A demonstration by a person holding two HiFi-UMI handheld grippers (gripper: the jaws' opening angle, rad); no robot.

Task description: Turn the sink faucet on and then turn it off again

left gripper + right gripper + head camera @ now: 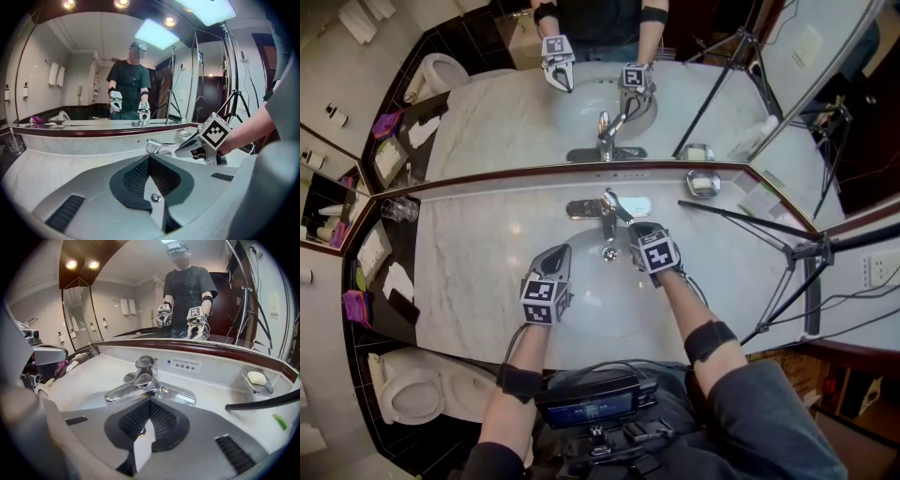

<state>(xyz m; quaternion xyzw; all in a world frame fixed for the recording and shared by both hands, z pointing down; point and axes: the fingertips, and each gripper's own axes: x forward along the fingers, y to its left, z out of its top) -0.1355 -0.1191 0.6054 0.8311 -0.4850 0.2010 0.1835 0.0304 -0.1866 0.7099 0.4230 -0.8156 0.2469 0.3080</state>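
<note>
The chrome faucet [607,217] stands behind the basin [609,309], its lever [616,202] on top; I see no water running. My right gripper [635,231] is shut and empty, its tips just right of the faucet body. In the right gripper view the faucet [140,383] and its lever [144,364] lie just beyond the closed tips [150,402], spout pointing left. My left gripper [560,253] is shut over the basin's left side, holding nothing. In the left gripper view, the faucet [158,148] and the right gripper [206,140] lie ahead of the closed tips [150,157].
A soap dish [704,183] with soap sits at the back right of the marble counter [469,272]. A black tripod leg [741,221] crosses the counter's right side. A glass [397,208] stands at the far left. A toilet [412,394] is lower left. A mirror [516,112] rises behind.
</note>
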